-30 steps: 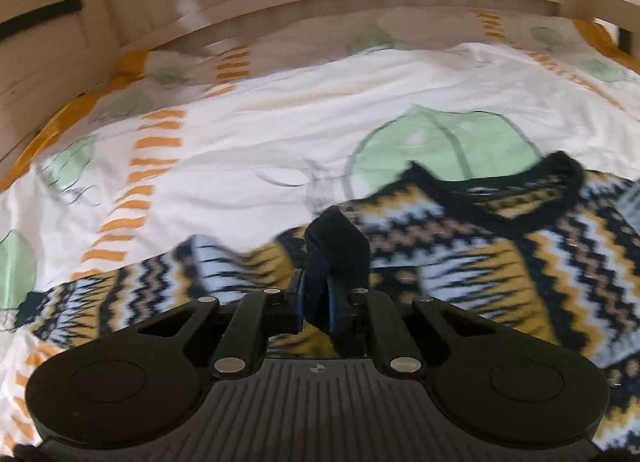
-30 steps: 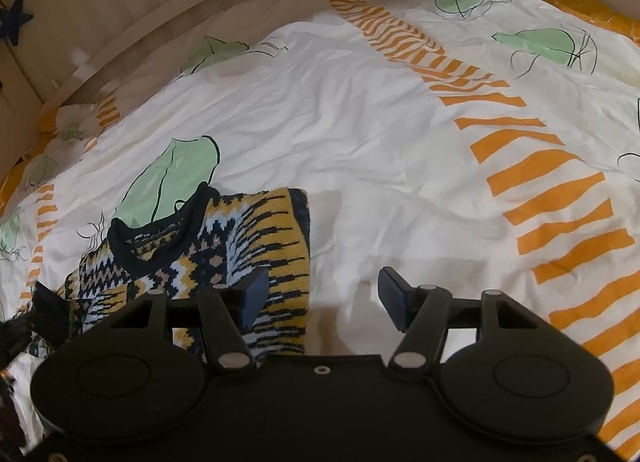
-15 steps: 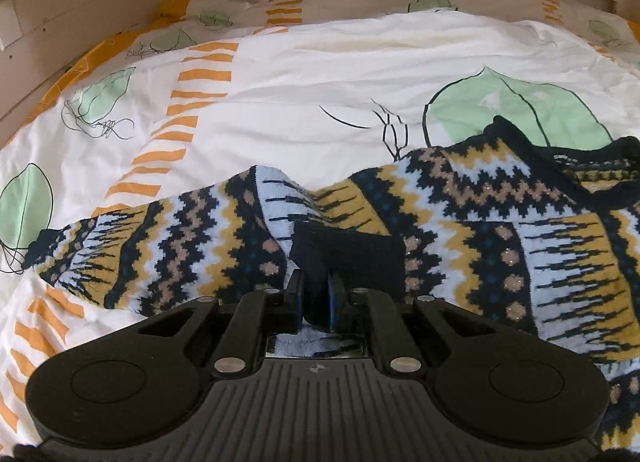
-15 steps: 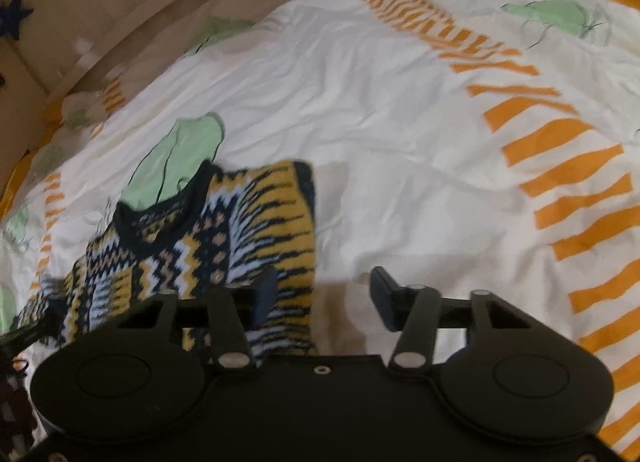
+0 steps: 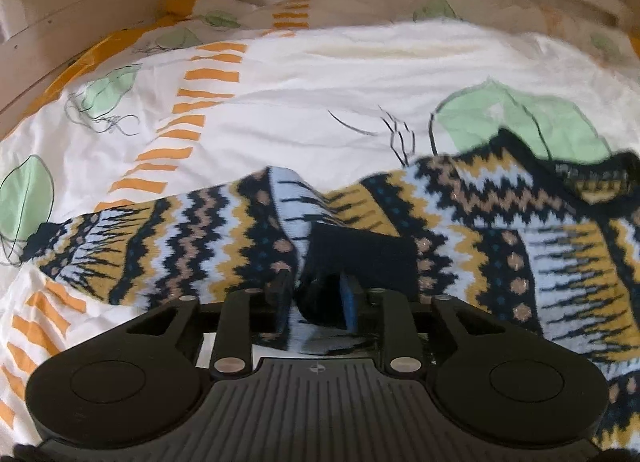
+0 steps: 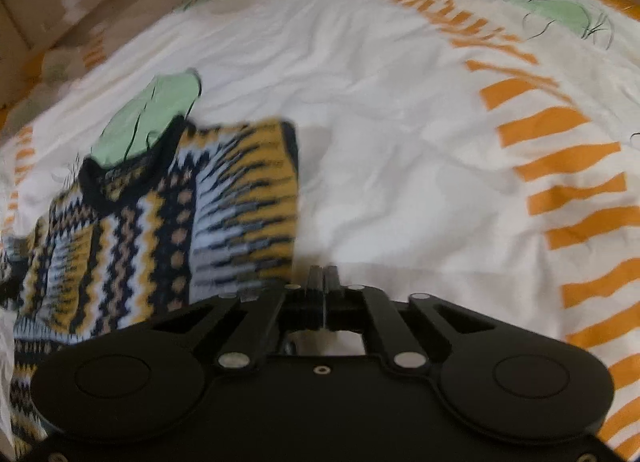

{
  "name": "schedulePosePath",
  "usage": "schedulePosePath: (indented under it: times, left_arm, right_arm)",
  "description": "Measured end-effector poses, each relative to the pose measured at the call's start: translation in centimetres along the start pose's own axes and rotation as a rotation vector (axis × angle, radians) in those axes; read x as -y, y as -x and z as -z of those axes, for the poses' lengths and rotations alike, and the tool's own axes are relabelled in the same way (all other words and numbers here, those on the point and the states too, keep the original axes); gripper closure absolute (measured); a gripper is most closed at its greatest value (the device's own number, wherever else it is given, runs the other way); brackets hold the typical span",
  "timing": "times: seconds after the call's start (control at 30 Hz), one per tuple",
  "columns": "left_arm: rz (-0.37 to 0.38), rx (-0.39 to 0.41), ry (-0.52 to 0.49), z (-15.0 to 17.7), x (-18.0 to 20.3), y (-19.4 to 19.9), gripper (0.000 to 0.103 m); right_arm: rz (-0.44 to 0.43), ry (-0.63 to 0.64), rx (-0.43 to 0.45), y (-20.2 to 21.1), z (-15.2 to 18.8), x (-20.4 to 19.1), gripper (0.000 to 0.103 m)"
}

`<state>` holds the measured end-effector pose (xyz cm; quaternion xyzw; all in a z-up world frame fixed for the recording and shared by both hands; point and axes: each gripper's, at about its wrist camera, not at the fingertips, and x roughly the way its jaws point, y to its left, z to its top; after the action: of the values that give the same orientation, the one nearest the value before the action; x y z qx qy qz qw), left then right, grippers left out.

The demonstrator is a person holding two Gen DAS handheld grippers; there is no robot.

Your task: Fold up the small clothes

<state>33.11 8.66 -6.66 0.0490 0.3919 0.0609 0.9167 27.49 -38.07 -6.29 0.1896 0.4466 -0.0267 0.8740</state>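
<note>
While 1 sweater [image 5: 460, 222] lies on 1 sheet [image 5: 320, 102] | L gripper [image 5: 316, 302] fingers opening, cuff between | R gripper [image 6: 324, 286] fingers closing, empty

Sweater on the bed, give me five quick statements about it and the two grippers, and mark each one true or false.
1. The sweater lies on a sheet printed with green leaves and orange stripes. True.
2. The dark cuff sits between the left gripper pads. True; its jaws are opening.
3. The right gripper clamps the sweater's hem. False; its jaws are closing on nothing, just beside the sweater's edge.
4. The sweater is plain red. False; it is a zigzag knit in navy, yellow, white and tan.
5. The sleeve on the left is folded across the chest. False; it stretches out sideways on the sheet.
</note>
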Motion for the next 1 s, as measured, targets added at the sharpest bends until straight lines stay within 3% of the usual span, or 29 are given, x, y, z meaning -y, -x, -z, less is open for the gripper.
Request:
schedulePosePath:
  times: [0.1,0.17,0.23,0.37,0.47,0.6,0.83,1.0]
  left_arm:
    - [0.069,0.016,0.066,0.1,-1.5,0.7,0.061]
    - [0.133,0.015,0.127,0.3,-2.7,1.1,0.059]
    - [0.164,0.004,0.174,0.5,-3.7,1.3,0.058]
    - [0.138,0.004,0.195,0.8,-5.0,1.6,0.055]
    - [0.13,-0.003,0.199,0.9,-6.0,1.4,0.052]
    - [0.098,-0.014,0.251,1.3,-8.0,1.3,0.049]
    - [0.041,-0.042,0.388,1.8,-11.9,0.3,0.048]
    - [0.083,-0.058,0.544,2.4,-14.7,-2.0,0.047]
  right_arm:
    - [-0.045,-0.008,0.108,1.1,-0.3,-0.4,0.081]
    - [-0.034,0.053,0.163,1.4,0.1,-1.4,0.051]
    - [-0.026,0.114,0.186,1.2,0.4,-2.3,0.044]
    - [-0.034,0.162,0.145,-0.3,0.9,-3.2,0.044]
    - [0.012,0.169,0.096,-1.5,1.3,-3.0,0.045]
    - [0.033,0.068,0.069,-2.0,1.2,-0.9,0.043]
    - [0.032,0.068,0.074,-0.7,0.8,-0.9,0.039]
    - [0.001,0.096,0.113,0.3,0.8,-1.9,0.039]
